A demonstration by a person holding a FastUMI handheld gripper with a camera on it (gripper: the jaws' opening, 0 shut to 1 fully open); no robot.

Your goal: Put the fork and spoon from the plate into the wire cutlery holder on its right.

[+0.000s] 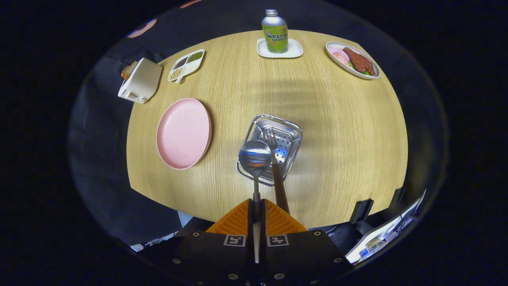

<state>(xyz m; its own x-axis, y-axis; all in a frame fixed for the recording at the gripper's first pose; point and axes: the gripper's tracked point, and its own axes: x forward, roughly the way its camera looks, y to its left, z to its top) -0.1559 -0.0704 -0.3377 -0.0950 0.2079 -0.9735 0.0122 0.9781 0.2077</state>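
My tool (256,214) pinches the spoon (254,158) by its handle, bowl poised over the wire cutlery holder (291,137) at frame centre, ready to drop. Fork (274,159) already stands inside. Pink plate (183,133), centre-left on the desk (337,119), is bare.

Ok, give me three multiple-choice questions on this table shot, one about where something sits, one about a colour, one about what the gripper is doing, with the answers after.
1. Where is the fork?
A. on the plate
B. standing in the wire cutlery holder
C. beside the bottle

2. What colour is the empty plate next to the holder?
A. pink
B. blue
C. white

3. What is the gripper doing?
A. open, holding nothing
B. shut on the fork
C. shut on the spoon

Answers:
1 B, the tines rest inside the holder and the handle leans out over its rim.
2 A, the round plate is plainly pink.
3 C, both fingers press the spoon's handle, with its bowl held over the holder's near rim.
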